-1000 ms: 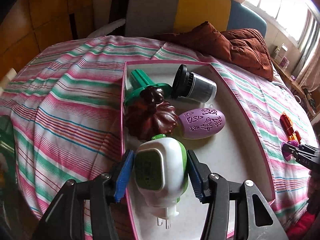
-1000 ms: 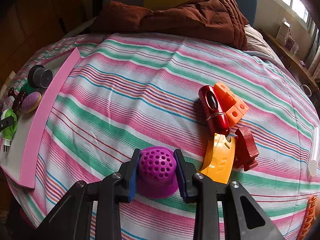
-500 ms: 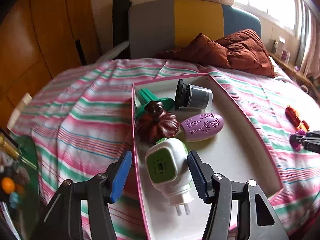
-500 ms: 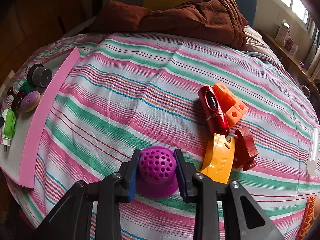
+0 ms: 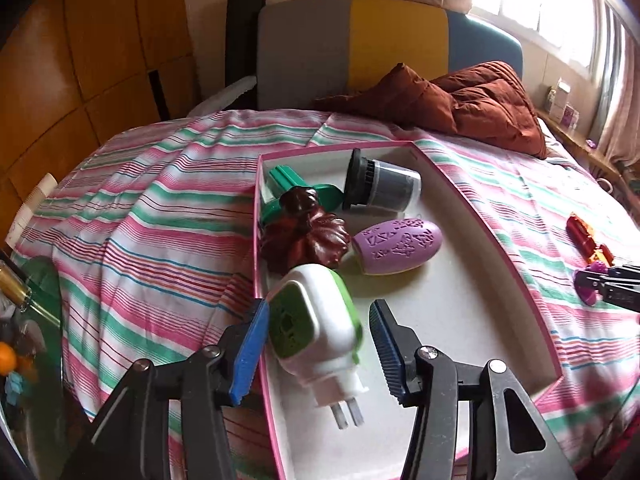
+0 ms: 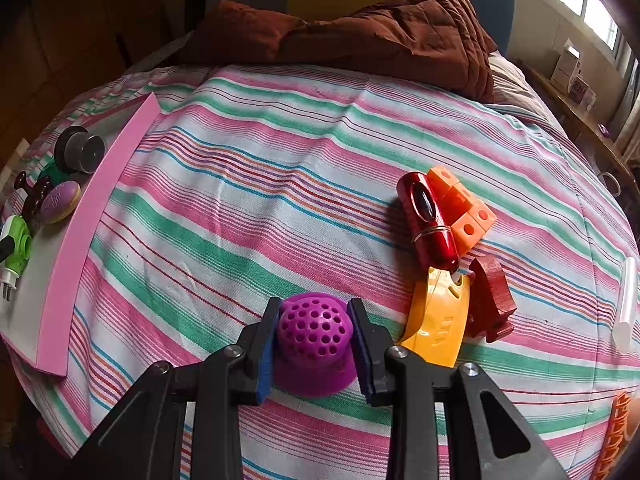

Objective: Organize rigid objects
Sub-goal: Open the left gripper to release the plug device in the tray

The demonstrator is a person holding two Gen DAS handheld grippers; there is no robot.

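Observation:
A pink-rimmed white tray (image 5: 472, 304) lies on the striped bed. In it lie a white-and-green plug-in device (image 5: 316, 320), a dark brown ridged piece (image 5: 304, 236), a lilac egg-shaped case (image 5: 396, 246), a green part (image 5: 286, 184) and a grey-black cylinder (image 5: 380, 186). My left gripper (image 5: 316, 344) is open around the plug-in device, which rests in the tray. My right gripper (image 6: 314, 344) is shut on a purple perforated dome (image 6: 314, 332) on the bed. The tray also shows in the right wrist view (image 6: 84, 220).
Beside the dome lie a yellow curved piece (image 6: 438, 316), a dark red block (image 6: 490, 300), a red metallic capsule (image 6: 428, 220) and orange cubes (image 6: 460, 204). A brown quilt (image 6: 380, 40) lies at the head of the bed. A side table with clutter (image 5: 20, 320) stands left.
My left gripper let go of the plug-in device, which now lies in the tray, and drew back a little with its jaws wider. My right gripper and the dome have not moved.

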